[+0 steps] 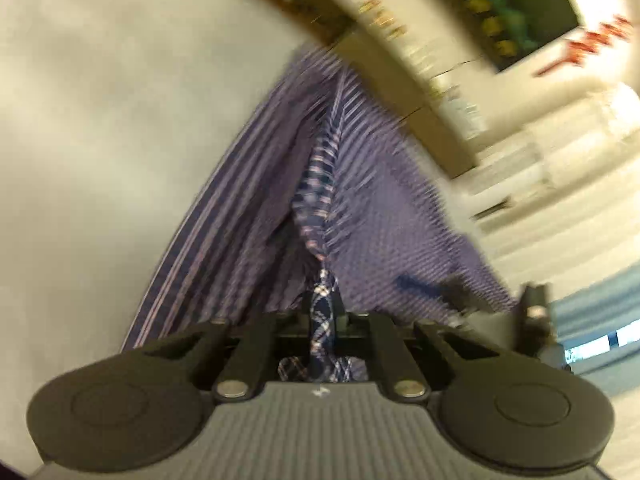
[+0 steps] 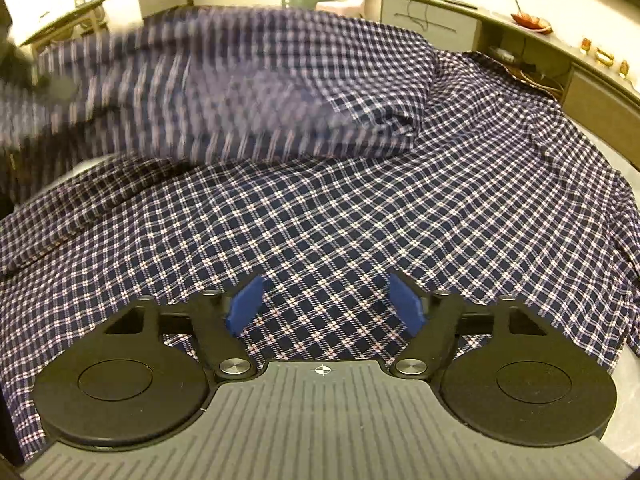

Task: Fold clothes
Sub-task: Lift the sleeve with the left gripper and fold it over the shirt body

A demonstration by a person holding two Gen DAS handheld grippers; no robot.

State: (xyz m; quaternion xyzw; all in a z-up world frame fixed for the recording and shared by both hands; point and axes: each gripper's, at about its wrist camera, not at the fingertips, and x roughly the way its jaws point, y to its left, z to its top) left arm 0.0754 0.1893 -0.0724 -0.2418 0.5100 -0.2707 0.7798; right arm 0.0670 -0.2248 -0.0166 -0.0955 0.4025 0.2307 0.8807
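Nearest in the right wrist view, the right gripper [image 2: 325,304] has its blue pads [image 2: 244,306] spread wide with nothing pinched between them; it hovers low over the navy-and-white checked cotton shirt [image 2: 360,216], whether it touches the cloth can't be told. That shirt lies spread over a pale grey table top [image 2: 628,412], mostly flat in the near part, bare table showing only at the right edge. Further back, one side of the shirt is lifted and being swung across the body, smeared with motion blur on the left; a doubled layer with a soft fold edge already sits on the body near the middle. The collar end seems to be at the far right, rumpled, hard to be sure. In the left wrist view the left gripper [image 1: 322,304] is clamped tight on a bunched pinch of the same checked fabric, cloth fanning out in front of it in a stretched tent shape, everything blurred, pale surface on its left. Behind that, a beige sideboard [image 2: 432,16] and wall clutter, not relevant. Progress judgement: early to mid. First side fold looks under way, not laid down or smoothed. Left to do, likely: drop and flatten this flap, fold the other side and sleeve in, then fold bottom up to the collar. Right gripper free for the next grab.
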